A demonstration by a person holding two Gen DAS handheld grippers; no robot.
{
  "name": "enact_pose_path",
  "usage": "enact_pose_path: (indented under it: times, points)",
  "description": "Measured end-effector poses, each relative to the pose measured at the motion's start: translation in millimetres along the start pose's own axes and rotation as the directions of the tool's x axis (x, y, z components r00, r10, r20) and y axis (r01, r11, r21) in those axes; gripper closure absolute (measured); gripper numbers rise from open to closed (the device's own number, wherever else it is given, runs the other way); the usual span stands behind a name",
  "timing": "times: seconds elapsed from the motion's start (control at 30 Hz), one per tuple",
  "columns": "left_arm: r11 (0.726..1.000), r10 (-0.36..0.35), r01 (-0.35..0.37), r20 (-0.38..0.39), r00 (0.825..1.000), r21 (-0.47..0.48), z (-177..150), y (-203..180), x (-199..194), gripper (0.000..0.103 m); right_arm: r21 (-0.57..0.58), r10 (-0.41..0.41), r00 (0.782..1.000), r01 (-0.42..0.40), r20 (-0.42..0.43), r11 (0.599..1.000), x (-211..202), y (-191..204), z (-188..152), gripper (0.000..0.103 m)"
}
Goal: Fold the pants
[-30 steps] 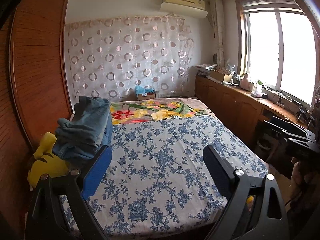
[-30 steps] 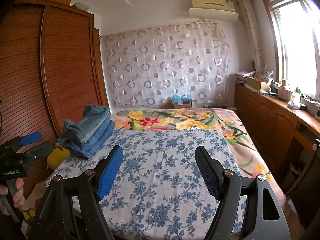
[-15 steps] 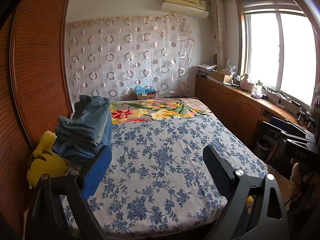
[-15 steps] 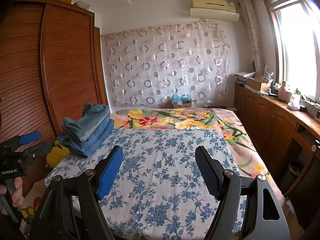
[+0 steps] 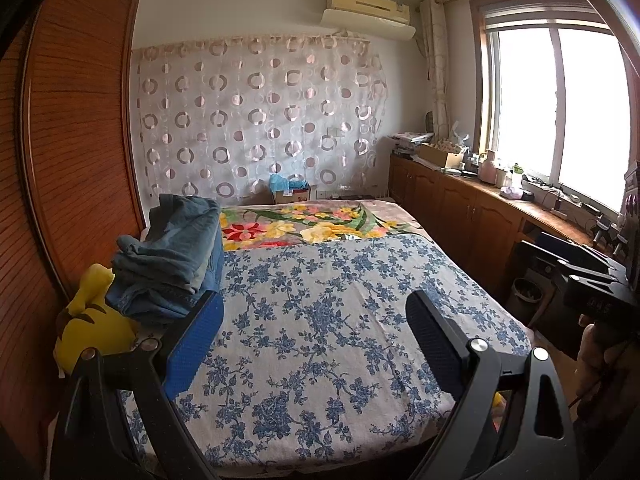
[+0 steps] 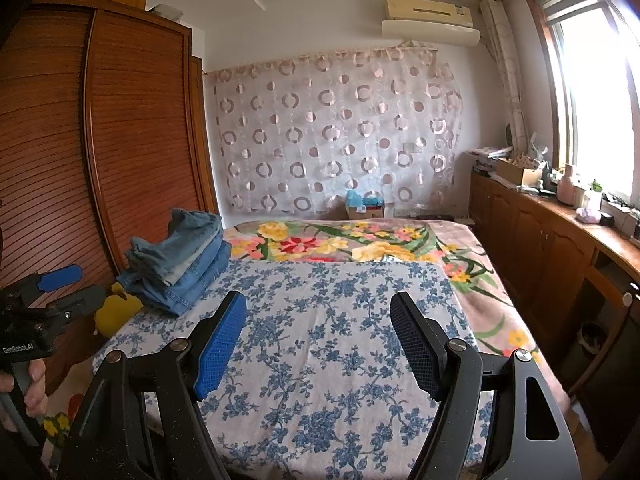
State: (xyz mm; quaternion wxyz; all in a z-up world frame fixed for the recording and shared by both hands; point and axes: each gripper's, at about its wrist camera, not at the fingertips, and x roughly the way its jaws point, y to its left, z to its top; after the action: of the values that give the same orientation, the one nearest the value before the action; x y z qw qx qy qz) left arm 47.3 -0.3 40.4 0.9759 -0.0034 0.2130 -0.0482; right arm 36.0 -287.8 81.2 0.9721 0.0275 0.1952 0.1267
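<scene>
Bed (image 5: pixel 360 420) with blue-floral white sheet: a stack of folded blue jeans (image 5: pixel 172 264) sits on its left edge, just ahead of the flowered blanket (image 5: pixel 304 226) that covers the head end, with a yellow plush toy (image 5: pixel 92 328) touching the stack on the side nearer the wooden wardrobe (image 5: pixel 76 128). Left gripper (image 5: pixel 316 340), fingers spread wide and grasping nothing, hangs above the foot of the bed close beside the jeans; right gripper (image 6: pixel 318 344), likewise spread and empty, hangs above the sheet's middle, apart from the stack. Along the bed's right side stands a low wooden cabinet (image 5: pixel 460 208) under the window (image 5: pixel 560 112).
</scene>
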Motion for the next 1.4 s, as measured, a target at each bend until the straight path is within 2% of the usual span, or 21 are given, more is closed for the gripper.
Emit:
enact_pose_path:
  times: [1.4]
  points:
    - [1.000, -0.001, 0.001, 0.002, 1.000, 0.000, -2.2, 0.1, -1.4, 0.010, -0.004, 0.011, 1.000, -0.011, 0.007, 1.000, -0.1, 0.5, -2.8, 0.027]
